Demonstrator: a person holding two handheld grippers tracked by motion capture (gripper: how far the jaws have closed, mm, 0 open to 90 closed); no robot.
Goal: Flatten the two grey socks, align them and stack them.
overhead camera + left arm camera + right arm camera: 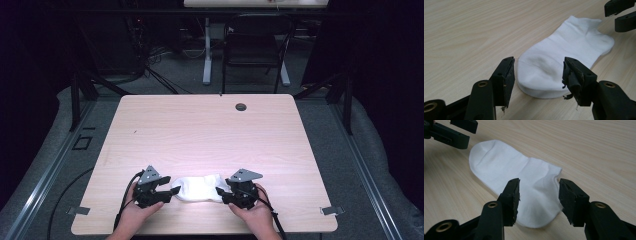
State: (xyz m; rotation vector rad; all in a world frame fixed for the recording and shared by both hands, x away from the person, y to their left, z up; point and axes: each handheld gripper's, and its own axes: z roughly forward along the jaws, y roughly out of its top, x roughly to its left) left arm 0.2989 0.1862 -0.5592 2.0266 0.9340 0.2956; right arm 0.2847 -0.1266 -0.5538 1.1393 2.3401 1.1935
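Sock (200,188) is laid lengthwise on the worktop (210,130), flanked at each end by the released left claw (165,191) and right claw (226,194).

White ankle sock (200,188) lies flat, unfolded, near tabletop (210,130) front edge; toe left, cuff right.

White ankle sock (198,188) flat near the front edge of a light wooden table (210,130). Left gripper (167,192) at its left end, right gripper (223,193) at its right, each in a hand. Black chair (255,47) on the floor beyond.
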